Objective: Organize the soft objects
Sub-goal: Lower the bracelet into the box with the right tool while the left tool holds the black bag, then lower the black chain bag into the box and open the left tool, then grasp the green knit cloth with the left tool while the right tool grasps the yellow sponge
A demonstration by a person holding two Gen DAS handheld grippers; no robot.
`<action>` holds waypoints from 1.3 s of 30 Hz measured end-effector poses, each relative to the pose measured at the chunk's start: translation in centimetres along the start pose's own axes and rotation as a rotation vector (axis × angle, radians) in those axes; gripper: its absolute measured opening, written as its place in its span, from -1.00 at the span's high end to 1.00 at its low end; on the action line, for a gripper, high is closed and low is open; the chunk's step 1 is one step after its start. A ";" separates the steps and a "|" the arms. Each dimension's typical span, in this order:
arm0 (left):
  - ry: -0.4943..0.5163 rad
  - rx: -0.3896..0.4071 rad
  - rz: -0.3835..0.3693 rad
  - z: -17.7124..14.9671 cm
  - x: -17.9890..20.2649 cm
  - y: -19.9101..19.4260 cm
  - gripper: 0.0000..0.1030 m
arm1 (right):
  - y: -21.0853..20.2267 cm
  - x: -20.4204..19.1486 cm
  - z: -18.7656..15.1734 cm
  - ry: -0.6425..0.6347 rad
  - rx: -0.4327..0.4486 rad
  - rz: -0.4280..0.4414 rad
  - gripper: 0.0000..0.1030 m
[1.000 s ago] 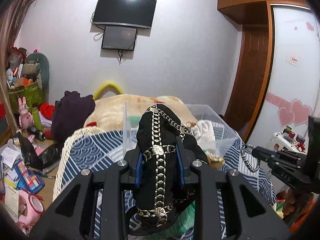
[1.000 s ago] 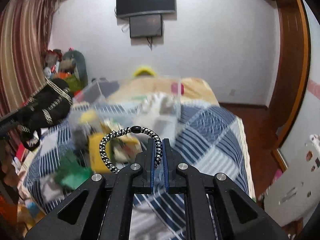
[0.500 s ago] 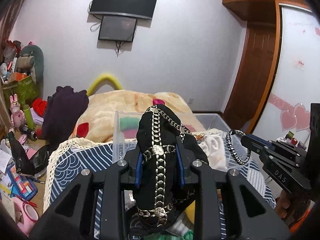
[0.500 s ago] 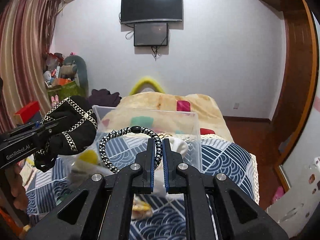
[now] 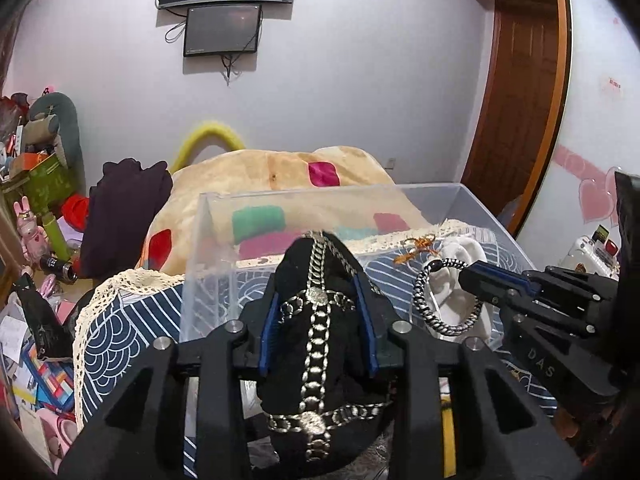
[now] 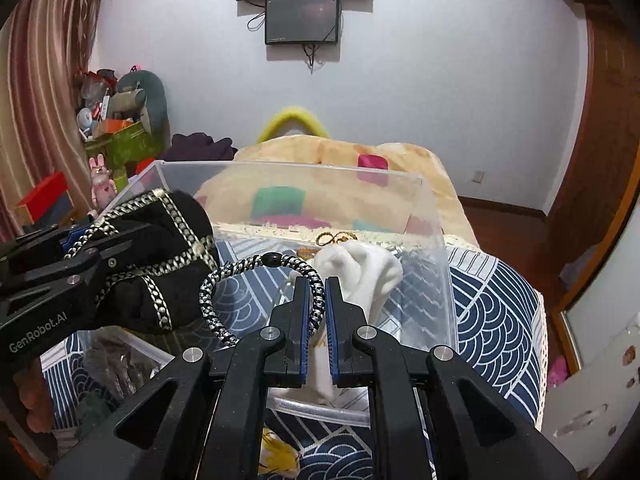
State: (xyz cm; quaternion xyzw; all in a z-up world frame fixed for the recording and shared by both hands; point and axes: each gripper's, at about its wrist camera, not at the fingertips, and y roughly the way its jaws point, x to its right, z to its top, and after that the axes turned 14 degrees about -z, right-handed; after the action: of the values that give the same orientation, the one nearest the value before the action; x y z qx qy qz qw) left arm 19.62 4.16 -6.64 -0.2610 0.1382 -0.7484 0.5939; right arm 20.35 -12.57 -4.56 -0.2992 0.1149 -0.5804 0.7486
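My left gripper [image 5: 318, 292] is shut on a black cloth piece with silver chain trim [image 5: 320, 340], held over the near left edge of a clear plastic bin [image 5: 208, 248]. It also shows in the right wrist view [image 6: 160, 264]. My right gripper [image 6: 318, 292] is shut on a black-and-white braided hair tie [image 6: 224, 284], held over the bin [image 6: 436, 264]. The hair tie shows in the left wrist view [image 5: 440, 316] too. A white soft item [image 6: 360, 276] and a small orange knotted cord [image 5: 416, 246] lie inside the bin.
The bin stands on a bed with a blue-and-white patterned cover [image 6: 492, 312] and a tan blanket [image 5: 280, 172]. Dark purple clothing [image 5: 120, 208] lies at the left. Toys and boxes [image 5: 36, 184] clutter the floor on the left. A wooden door [image 5: 516, 92] is at the right.
Both grippers have moved forward toward the bin and now hang over it, each still gripping its item. The bin looms larger in both views.
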 end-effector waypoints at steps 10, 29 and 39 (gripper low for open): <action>0.017 0.008 -0.026 0.0 1.0 -2.0 -0.12 | -2.4 1.6 0.0 0.018 0.036 0.021 0.28; 0.048 0.041 0.021 -5.4 2.2 -6.6 -0.94 | -6.6 2.0 -2.7 0.037 0.074 0.089 0.03; -0.036 -0.115 -0.008 -11.4 0.7 -5.3 -0.94 | -5.8 -1.6 -5.3 -0.028 -0.010 0.196 0.03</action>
State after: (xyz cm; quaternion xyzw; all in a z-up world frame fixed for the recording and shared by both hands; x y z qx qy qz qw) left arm 8.89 3.72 -13.14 -0.3084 0.1693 -0.7367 0.5775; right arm 12.47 -13.56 -5.74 -0.2981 0.1361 -0.4998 0.8017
